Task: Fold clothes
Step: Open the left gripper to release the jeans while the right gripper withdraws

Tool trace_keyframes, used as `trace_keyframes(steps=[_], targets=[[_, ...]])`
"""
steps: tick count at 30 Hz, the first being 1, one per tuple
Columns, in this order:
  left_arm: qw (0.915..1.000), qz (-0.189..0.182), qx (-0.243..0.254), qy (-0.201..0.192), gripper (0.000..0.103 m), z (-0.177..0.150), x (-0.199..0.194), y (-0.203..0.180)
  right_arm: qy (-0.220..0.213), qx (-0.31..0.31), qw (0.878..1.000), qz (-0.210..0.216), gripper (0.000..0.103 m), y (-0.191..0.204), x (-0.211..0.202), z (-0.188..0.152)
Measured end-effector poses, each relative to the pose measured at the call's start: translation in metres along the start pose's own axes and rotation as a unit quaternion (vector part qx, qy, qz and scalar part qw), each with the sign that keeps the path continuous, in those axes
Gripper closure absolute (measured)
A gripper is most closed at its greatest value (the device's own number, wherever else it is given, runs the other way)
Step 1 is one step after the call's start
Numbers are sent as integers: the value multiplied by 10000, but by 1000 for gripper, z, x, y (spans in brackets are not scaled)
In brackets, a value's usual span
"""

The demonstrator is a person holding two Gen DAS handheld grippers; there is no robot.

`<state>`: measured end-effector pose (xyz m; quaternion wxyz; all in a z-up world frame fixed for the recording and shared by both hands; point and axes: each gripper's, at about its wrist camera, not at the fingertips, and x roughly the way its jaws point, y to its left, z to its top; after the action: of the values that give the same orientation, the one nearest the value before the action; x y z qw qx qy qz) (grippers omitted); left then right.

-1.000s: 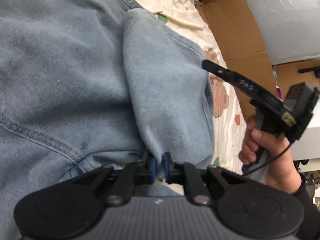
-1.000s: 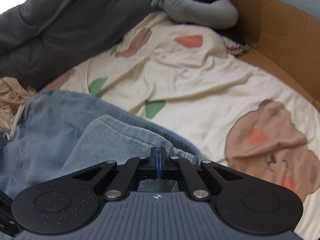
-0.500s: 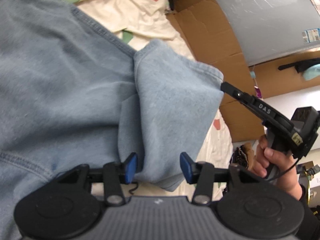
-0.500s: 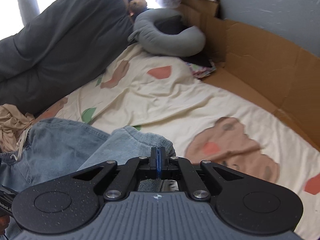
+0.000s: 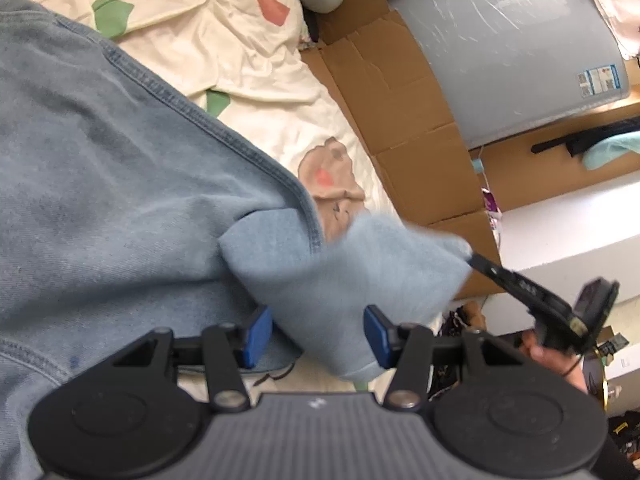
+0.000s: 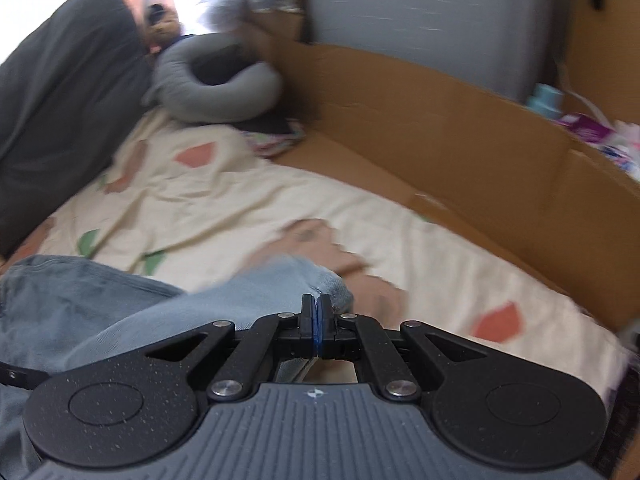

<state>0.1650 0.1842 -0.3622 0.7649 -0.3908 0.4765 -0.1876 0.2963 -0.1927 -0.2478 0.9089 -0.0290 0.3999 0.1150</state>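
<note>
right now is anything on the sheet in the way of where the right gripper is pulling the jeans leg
Nothing visible. The right gripper, shut on the jeans leg, faces bare sheet; the neck pillow and cardboard sit at its edges.

Bare sheet point(image 6: 280, 216) free ahead; cardboard wall point(image 6: 460, 128) blocks right.

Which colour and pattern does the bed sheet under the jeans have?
The bed sheet is cream with green, coral and brown shapes; it shows best in the right wrist view.
</note>
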Motion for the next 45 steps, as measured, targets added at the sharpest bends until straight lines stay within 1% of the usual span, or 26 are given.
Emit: trace_keyframes(steps=[3,9,14,22,28,31,36,42,45], targets=[[10000,46,15,1,50,1,6,0,32,158,9994,-322,103,-26,-16,-6],[9999,130,-30,-91,50,2,1,4,166,443,9946,-922,103,-71,-42,-23],[9996,230,-99,-129,50,3,2,11,244,589,9888,-1352,103,-92,-55,-33],[9978,653,-91,-70,50,10,4,21,44,892,9786,-1853,103,-132,-80,-31],[9964,832,-100,-88,50,11,1,25,-141,1046,9695,-2214,103,-158,-97,-26],[9955,945,-90,-63,50,11,0,28,-175,1185,9674,-2233,103,-170,-103,-25],[9930,1174,-78,-68,50,15,-7,32,-38,1134,9696,-2166,103,-170,-95,-31],[9889,1462,-42,-272,50,23,-39,36,243,1226,9759,-1789,103,-165,-75,-44],[9845,1710,-148,-359,50,32,-52,44,400,1253,9793,-1537,103,-157,-59,-52]])
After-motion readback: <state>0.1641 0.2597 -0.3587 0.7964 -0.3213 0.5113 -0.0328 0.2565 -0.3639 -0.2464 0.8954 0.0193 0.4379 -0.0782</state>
